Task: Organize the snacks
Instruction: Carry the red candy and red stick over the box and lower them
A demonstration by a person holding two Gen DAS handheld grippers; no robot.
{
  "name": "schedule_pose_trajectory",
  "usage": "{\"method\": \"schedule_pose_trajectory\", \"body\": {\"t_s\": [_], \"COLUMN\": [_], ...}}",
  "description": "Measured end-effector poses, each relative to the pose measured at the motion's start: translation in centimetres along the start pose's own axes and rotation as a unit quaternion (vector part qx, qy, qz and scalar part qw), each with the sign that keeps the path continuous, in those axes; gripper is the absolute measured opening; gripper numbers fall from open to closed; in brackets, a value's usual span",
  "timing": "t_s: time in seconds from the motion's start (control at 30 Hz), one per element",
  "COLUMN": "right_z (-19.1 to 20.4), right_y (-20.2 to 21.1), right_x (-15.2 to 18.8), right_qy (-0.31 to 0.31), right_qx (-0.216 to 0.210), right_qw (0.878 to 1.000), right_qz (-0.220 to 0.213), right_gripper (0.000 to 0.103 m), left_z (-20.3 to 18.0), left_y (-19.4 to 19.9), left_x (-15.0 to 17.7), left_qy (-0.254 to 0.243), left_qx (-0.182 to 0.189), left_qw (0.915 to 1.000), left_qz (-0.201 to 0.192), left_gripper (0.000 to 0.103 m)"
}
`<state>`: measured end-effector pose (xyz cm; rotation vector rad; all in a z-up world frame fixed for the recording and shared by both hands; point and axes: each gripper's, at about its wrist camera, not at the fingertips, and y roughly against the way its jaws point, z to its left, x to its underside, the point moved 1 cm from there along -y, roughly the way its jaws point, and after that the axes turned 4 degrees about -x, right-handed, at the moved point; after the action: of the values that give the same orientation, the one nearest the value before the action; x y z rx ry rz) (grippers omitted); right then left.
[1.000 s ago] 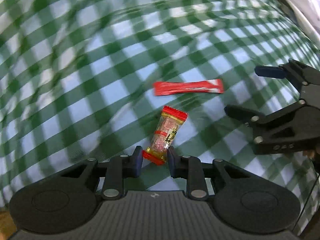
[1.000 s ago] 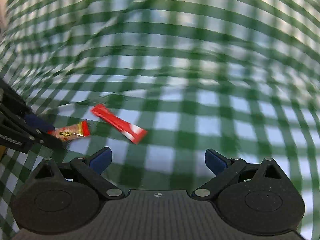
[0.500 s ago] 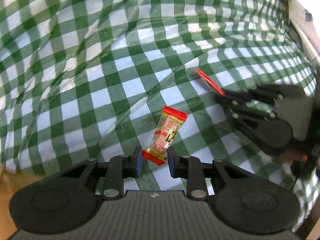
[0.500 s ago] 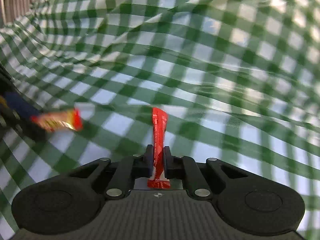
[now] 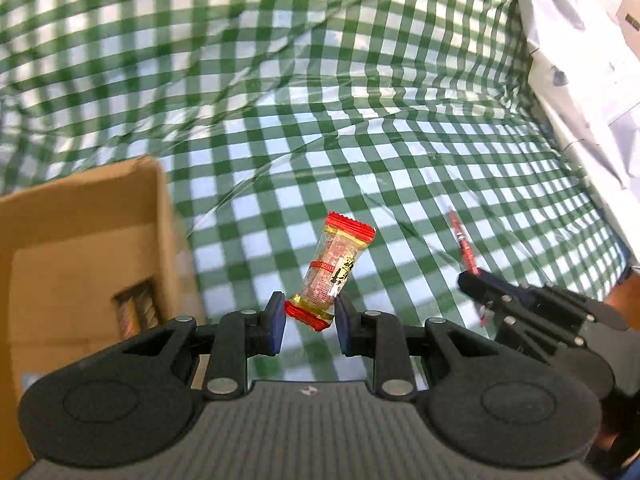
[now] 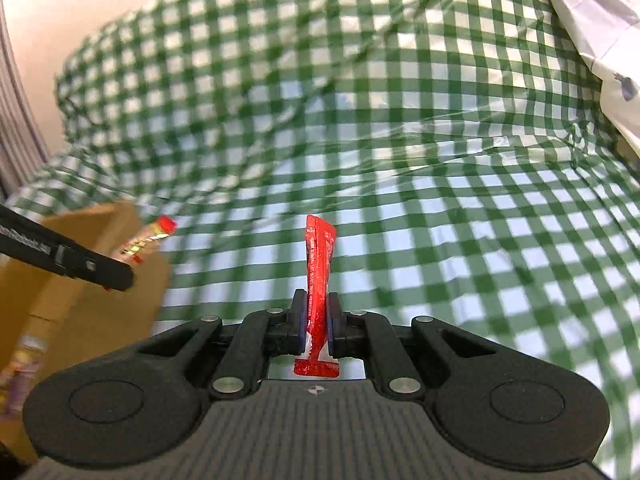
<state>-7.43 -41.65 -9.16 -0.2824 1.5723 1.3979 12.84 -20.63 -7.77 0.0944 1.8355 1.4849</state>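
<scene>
My left gripper [image 5: 310, 320] is shut on the lower end of a clear candy wrapper with red ends [image 5: 334, 270], held above the green checked cloth. The same candy [image 6: 146, 242] shows at the left of the right wrist view, over the cardboard box [image 6: 100, 280]. My right gripper [image 6: 317, 324] is shut on a flat red sachet [image 6: 319, 268] that stands upright between its pads. In the left wrist view the right gripper [image 5: 476, 288] sits low on the right with the red sachet [image 5: 462, 242] sticking out of it.
An open cardboard box [image 5: 84, 216] stands at the left, with packaged snacks [image 5: 136, 312] inside it. The green checked cloth [image 5: 360, 140] is creased and rises at the back. A white patterned fabric [image 5: 580, 60] lies along the right edge.
The right gripper closed on the red sachet and lifted it off the cloth. Both grippers rose and swung left, bringing the cardboard box into view. The left kept its candy.
</scene>
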Motion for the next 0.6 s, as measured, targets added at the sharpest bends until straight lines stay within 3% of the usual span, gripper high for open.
{"method": "schedule_pose_trajectory", "body": {"t_s": [0.33, 0.6], "right_z": [12.5, 20.8], "right_y": [7.8, 11.9], "right_x": [2.7, 5.7], "right_qy": [0.028, 0.077], "right_qx": [-0.076, -0.109], "right_qw": [0.996, 0.990], "right_qz": [0.022, 0.040], "right_gripper": [0.009, 0.009], "left_z": [5.4, 10.0], "left_y": [10.2, 16.6], "left_x": [8.9, 15.5], "left_qy": [0.036, 0.077], "left_qx": [-0.049, -0.079], "left_qw": [0.9980, 0.9929], "left_qz": [-0.019, -0.044], "left_gripper": [0.029, 0.029]}}
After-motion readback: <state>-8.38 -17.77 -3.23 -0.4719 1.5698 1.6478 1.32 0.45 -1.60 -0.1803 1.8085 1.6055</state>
